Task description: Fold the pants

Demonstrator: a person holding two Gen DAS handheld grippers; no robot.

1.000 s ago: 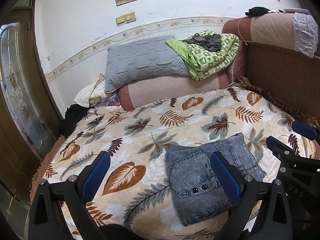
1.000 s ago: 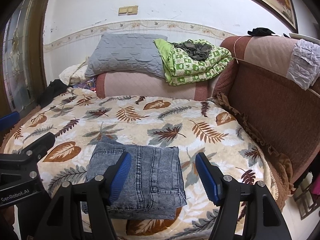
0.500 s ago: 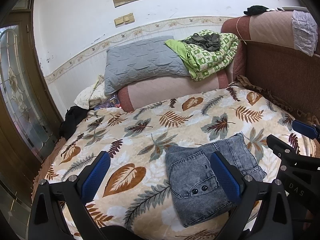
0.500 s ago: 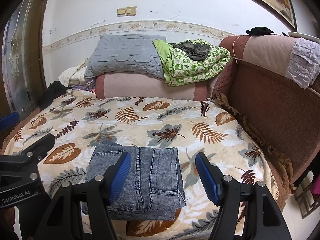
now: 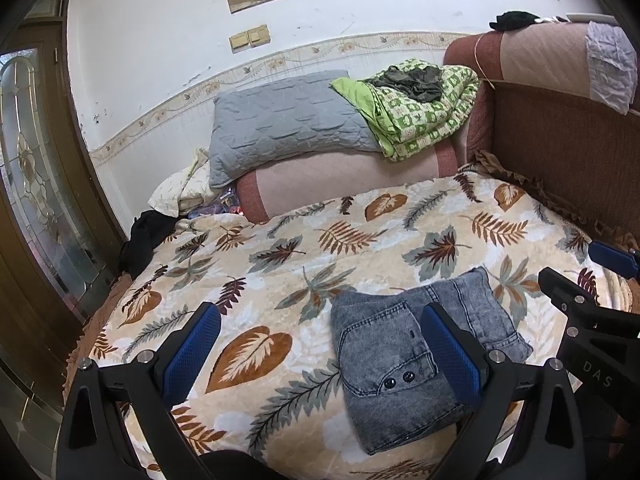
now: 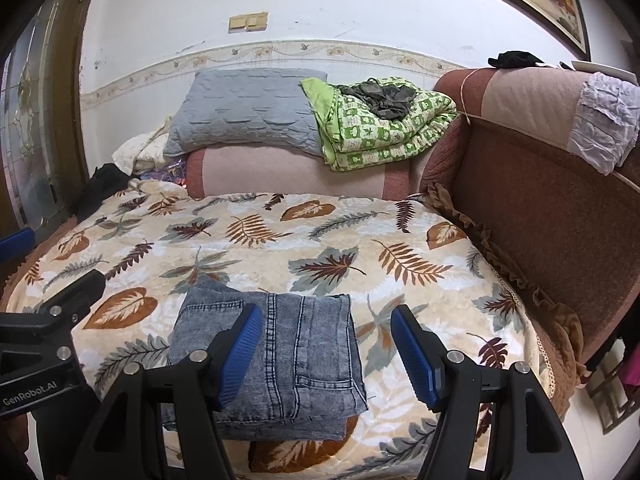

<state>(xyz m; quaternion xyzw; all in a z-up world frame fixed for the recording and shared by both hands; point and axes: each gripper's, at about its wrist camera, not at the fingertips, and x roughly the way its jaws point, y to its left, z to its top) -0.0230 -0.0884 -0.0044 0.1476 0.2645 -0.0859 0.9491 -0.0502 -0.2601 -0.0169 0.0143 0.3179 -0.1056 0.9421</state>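
The grey-blue denim pants (image 5: pixel 404 344) lie folded into a compact rectangle near the front edge of the leaf-patterned bed blanket (image 5: pixel 320 240); they also show in the right wrist view (image 6: pixel 280 356). My left gripper (image 5: pixel 320 344) is open and empty, held above the blanket just left of the pants. My right gripper (image 6: pixel 326 348) is open and empty, held above the right part of the pants. Neither touches the fabric. The right gripper's body shows at the right of the left wrist view (image 5: pixel 592 320).
A grey pillow (image 5: pixel 288 120) and a green patterned quilt (image 5: pixel 420 108) rest on a pink bolster (image 5: pixel 340 184) at the back. A brown padded headboard (image 6: pixel 540 200) runs along the right. A glass-panelled door (image 5: pixel 36 200) stands at the left. Dark clothing (image 5: pixel 144 236) lies at the blanket's left corner.
Both grippers have drawn back and up slightly from the folded pants; the pants have not moved.
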